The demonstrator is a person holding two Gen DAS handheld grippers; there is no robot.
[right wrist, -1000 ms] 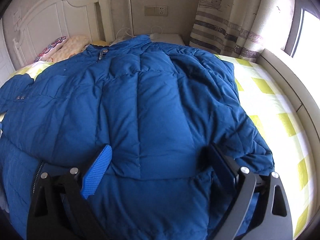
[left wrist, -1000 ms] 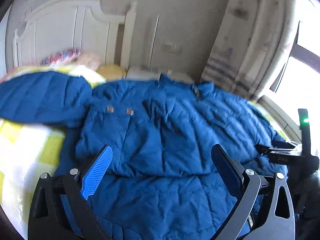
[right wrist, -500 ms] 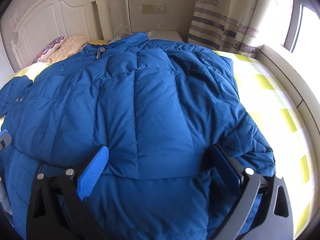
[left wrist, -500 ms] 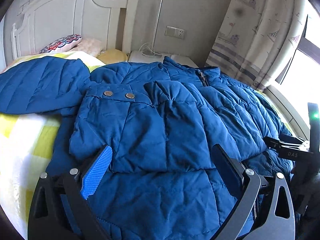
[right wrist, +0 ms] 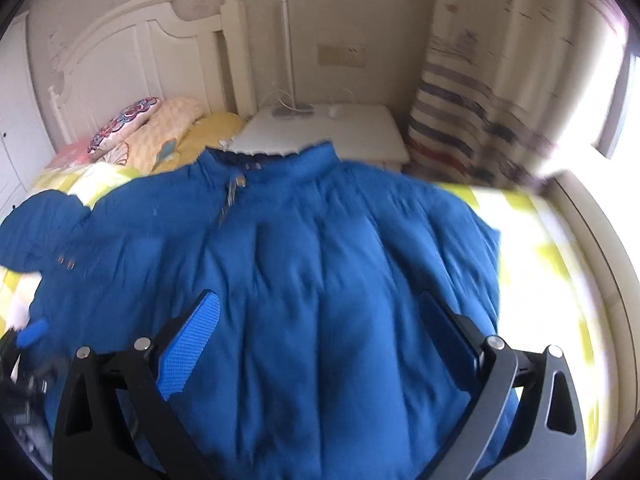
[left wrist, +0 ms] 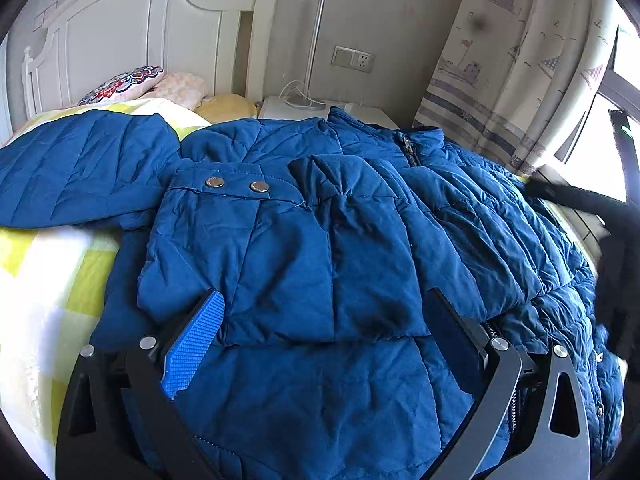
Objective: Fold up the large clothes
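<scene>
A large blue puffer jacket (left wrist: 340, 248) lies spread on the bed, collar toward the headboard, its zipper (left wrist: 410, 148) near the top. One sleeve with two snap buttons (left wrist: 236, 184) is folded across the body. My left gripper (left wrist: 320, 312) is open and empty, low over the jacket's lower part. In the right wrist view the jacket (right wrist: 320, 280) fills the middle, blurred. My right gripper (right wrist: 316, 316) is open and empty above it. The other gripper's blue fingertip (right wrist: 34, 330) shows at the left edge.
The bed has a yellow-and-white checked cover (left wrist: 52, 280) and a white headboard (left wrist: 140, 40). Pillows (right wrist: 132, 132) lie at its head. A white nightstand (right wrist: 320, 132) with a lamp pole stands beside it. A striped curtain (left wrist: 500, 80) and window are on the right.
The right gripper has lifted and pulled back from the jacket, its view now blurred and higher. The left gripper has shifted slightly, showing more of the headboard and wall.
</scene>
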